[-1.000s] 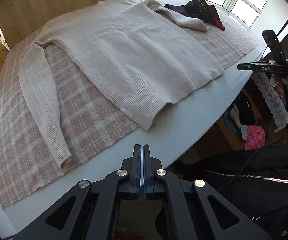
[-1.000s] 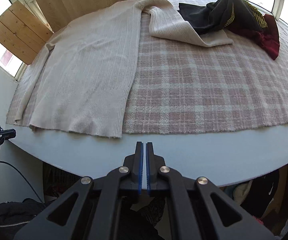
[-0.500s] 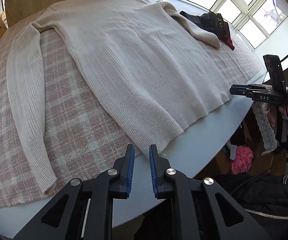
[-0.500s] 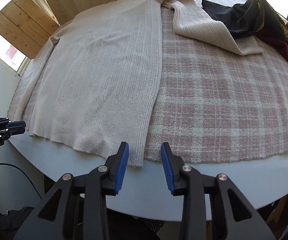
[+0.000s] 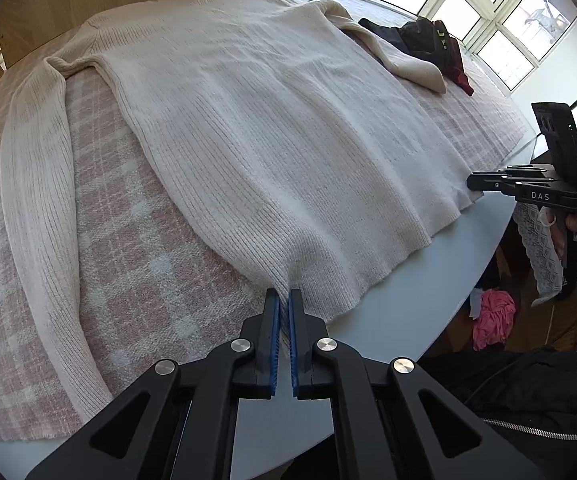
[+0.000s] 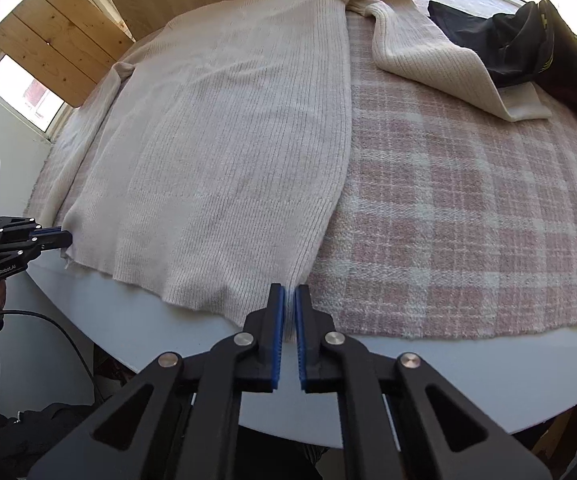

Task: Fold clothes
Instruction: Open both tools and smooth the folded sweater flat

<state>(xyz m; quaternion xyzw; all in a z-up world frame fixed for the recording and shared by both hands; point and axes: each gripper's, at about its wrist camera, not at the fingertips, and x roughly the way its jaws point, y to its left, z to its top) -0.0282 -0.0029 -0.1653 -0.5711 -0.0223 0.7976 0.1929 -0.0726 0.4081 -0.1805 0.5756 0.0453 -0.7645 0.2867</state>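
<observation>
A cream ribbed sweater (image 5: pixel 272 132) lies flat on a pink plaid cloth (image 5: pixel 128 240), sleeves spread, hem at the table's near edge. My left gripper (image 5: pixel 283 300) is shut on the hem's left corner. My right gripper (image 6: pixel 290 294) is shut on the hem's right corner of the sweater (image 6: pixel 224 152). Each gripper also shows from the side in the other's view: the right one (image 5: pixel 473 182) and the left one (image 6: pixel 66 237), both at the hem. The right sleeve (image 6: pixel 440 60) lies bent across the cloth (image 6: pixel 468 208).
A dark black and red garment (image 6: pixel 528 40) is heaped at the far right, also seen in the left wrist view (image 5: pixel 432 44). The white table edge (image 5: pixel 428 300) runs along the front. Wooden boards (image 6: pixel 56 60) stand behind. A pink cloth (image 5: pixel 492 316) lies on the floor.
Both grippers moved forward from the table edge to the hem, opened on the way, and have closed on the sweater's two bottom corners.
</observation>
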